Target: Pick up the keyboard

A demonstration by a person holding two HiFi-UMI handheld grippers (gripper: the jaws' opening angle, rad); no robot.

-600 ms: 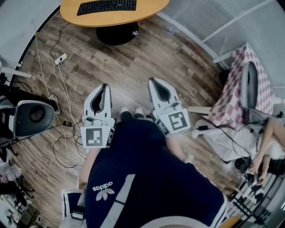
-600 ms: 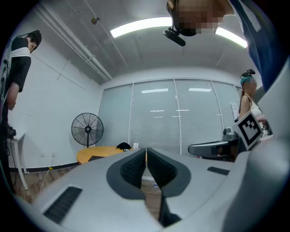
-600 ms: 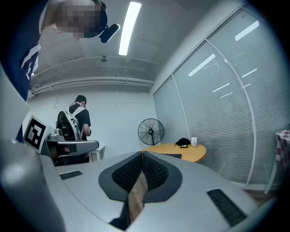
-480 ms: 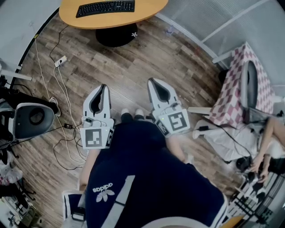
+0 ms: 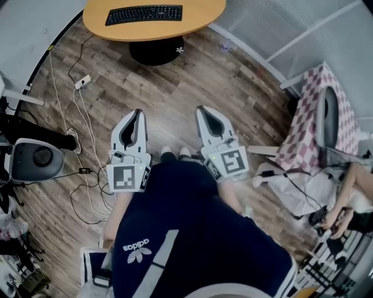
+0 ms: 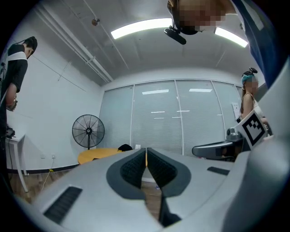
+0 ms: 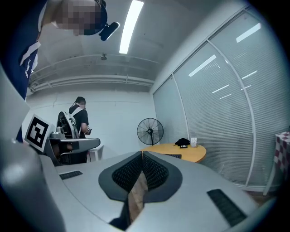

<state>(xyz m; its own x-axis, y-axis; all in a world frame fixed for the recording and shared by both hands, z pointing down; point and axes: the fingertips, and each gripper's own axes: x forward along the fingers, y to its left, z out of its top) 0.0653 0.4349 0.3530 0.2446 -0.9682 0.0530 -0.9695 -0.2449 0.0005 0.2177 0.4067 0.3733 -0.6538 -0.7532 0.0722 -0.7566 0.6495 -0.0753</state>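
The wooden floor (image 5: 192,87) takes up most of the head view. A broad bare stretch of it lies between the round table (image 5: 198,16) and the two grippers. The glass wall (image 5: 274,35) runs off from the table's right side. Loose cables (image 5: 74,122) trail over the floor down from the table's left side. The table's orange top stands on a dark pedestal (image 5: 156,50), and its curved near edge faces the person. A checked cloth (image 5: 309,116) hangs well to the right of the table.

The left gripper (image 5: 138,112) and the right gripper (image 5: 200,108) are held side by side, level, both aimed toward the table and well short of it. In the left gripper view the fingers (image 6: 133,168) are pressed together with nothing between them. In the right gripper view the fingers (image 7: 156,171) meet at the tips in the same way, empty.

The keyboard (image 5: 144,14) lies flat on the table top, toward its left half. Its long axis runs across the view, roughly along the table's near edge. Bare table top shows to its right and in front of it.
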